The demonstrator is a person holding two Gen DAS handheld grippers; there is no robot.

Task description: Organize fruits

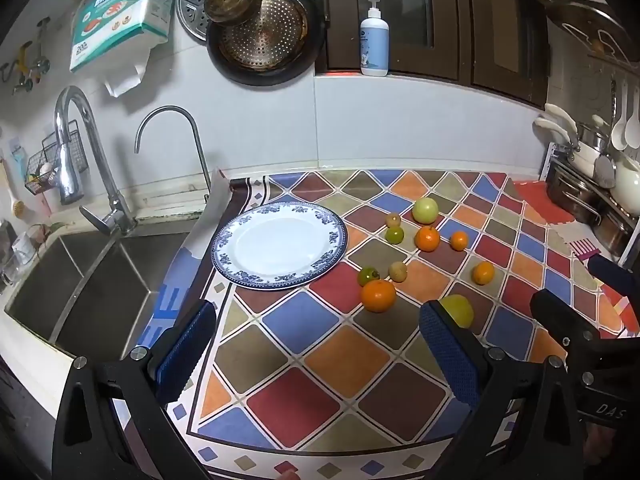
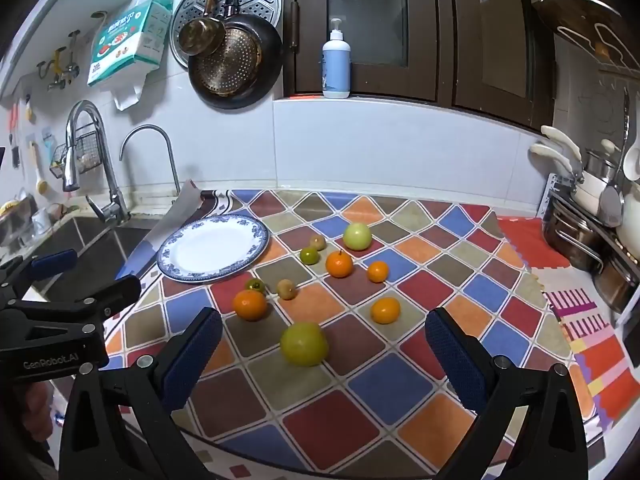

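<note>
Nine fruits are lying loose on the counter, on its bright diamond-patterned cover (image 2: pixel 380 384), none of them on the plate. The yellow-green apple (image 2: pixel 304 343) is sitting nearest the front edge, just ahead of the right gripper (image 2: pixel 324 356) and between the lines of its two fingers without touching either. Behind it, the large orange (image 2: pixel 250 304) is resting just beside a small green citrus (image 2: pixel 255 285) and near a small brown fruit (image 2: pixel 286 289). Toward the right edge a small orange (image 2: pixel 385 310) is lying apart from the others. Further back, a stemmed orange (image 2: pixel 339 264), a second small orange (image 2: pixel 377 271), a second green citrus (image 2: pixel 309 256), a second brown fruit (image 2: pixel 317 242) and a pale green apple (image 2: pixel 357 236) are forming a loose cluster near the middle of the counter.

The blue-rimmed white plate (image 1: pixel 256 276) is sitting empty toward the counter's left edge, next to the sink (image 1: pixel 92 280).

The left gripper (image 1: pixel 316 352) is hovering over the front left part of the counter, its jaws spread wide and holding nothing. The right gripper's jaws are likewise gaping fully and gripping nothing.
</note>
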